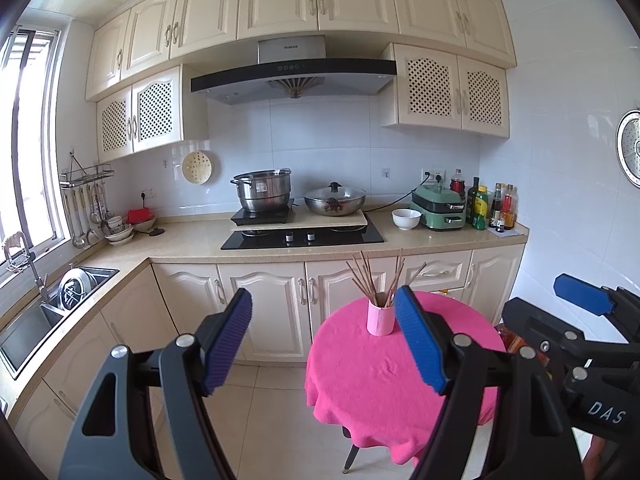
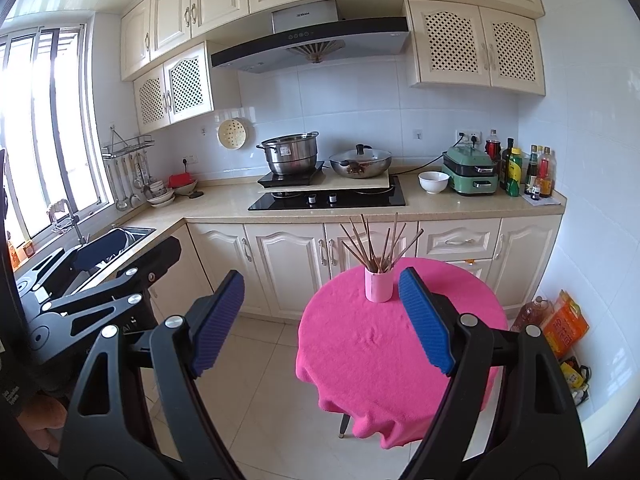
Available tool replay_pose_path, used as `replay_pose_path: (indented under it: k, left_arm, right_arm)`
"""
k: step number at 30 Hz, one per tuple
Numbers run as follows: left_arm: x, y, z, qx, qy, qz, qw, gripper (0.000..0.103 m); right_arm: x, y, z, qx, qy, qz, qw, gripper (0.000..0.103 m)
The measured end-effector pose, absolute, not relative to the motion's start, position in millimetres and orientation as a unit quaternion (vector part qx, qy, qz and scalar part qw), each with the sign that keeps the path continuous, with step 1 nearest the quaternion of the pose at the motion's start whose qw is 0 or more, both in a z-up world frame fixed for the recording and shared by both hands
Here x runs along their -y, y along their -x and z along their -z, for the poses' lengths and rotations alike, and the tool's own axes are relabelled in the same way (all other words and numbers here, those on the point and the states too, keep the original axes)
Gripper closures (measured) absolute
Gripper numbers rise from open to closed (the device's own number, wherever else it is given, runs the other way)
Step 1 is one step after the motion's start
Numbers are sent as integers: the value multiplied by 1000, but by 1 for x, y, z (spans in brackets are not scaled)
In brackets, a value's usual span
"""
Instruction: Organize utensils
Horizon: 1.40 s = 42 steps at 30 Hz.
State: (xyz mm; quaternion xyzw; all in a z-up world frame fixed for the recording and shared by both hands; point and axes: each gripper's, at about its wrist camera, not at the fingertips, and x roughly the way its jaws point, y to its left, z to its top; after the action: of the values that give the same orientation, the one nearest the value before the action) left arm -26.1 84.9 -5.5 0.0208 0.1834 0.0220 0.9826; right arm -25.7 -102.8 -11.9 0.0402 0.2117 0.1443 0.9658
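Pink fuzzy cloth [image 1: 384, 376] drapes a small round desk, rumpled near its middle. A smooth pink cylindrical cup [image 1: 379, 318] stands upright toward the desk's far edge, thin brown chopsticks [image 1: 374, 278] fanning out of it. Both the left gripper [image 1: 324, 344] and the right gripper [image 2: 322, 320] hang short of the desk's near edge, tilted slightly downward, ribbed blue jaws spread wide, grasping nothing.
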Motion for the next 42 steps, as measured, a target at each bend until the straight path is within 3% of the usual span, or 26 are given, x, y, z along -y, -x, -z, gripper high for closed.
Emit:
replay_pose_path:
  k: [42]
  left_arm:
    - [-87, 24, 7, -184, -20, -14, 983, 30]
  right_arm:
    - [99, 26, 13, -213, -45, -137, 966, 24]
